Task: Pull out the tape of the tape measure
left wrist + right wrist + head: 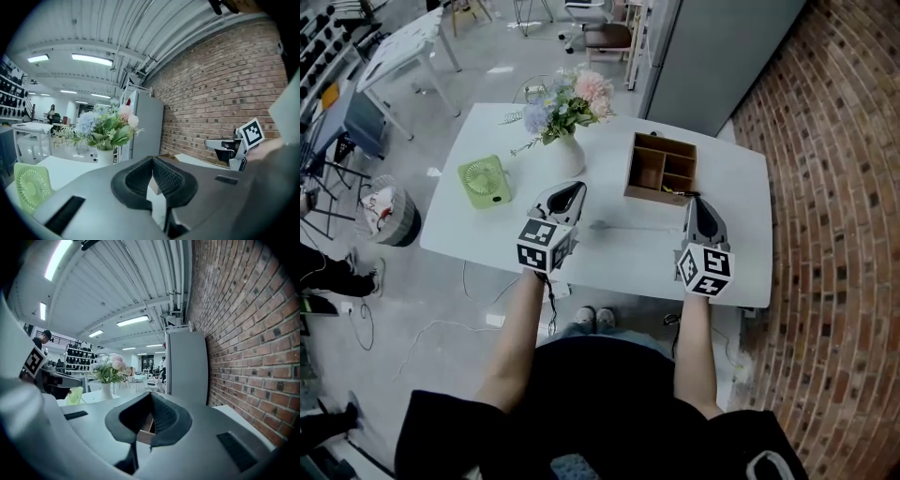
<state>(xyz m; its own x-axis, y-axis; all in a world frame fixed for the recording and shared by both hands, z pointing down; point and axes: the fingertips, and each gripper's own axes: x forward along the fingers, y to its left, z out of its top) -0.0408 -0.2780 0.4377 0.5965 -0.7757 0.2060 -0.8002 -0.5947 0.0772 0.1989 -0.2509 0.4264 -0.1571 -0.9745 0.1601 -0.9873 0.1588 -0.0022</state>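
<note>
Left gripper [576, 190]: jaws closed pad against pad, with nothing between them; it hangs above the near left part of the table [619, 267].
Right gripper [695, 202]: also closed and empty, above the near right part of the table, with its tip just near the wooden box [649, 195].
Tape measure: I cannot make it out with certainty. A small dark and yellowish thing [678, 194] lies beside the near right corner of the box, close to the right gripper's tip, and I judge this may be it. A thin grey streak [628, 226] on the table between the two grippers could be a shadow or something else; it is too faint to tell.
Done so far: nothing, as far as I can judge. Neither gripper holds a case or a tape end.
Left to do: everything. One gripper must hold the case, the other must take the tape end and draw it out.
Count: two grippers; one table; one wooden box with several compartments; one white vase [565, 156] with one bunch of flowers [570, 97]; one green fan [485, 180] at the left.
</note>
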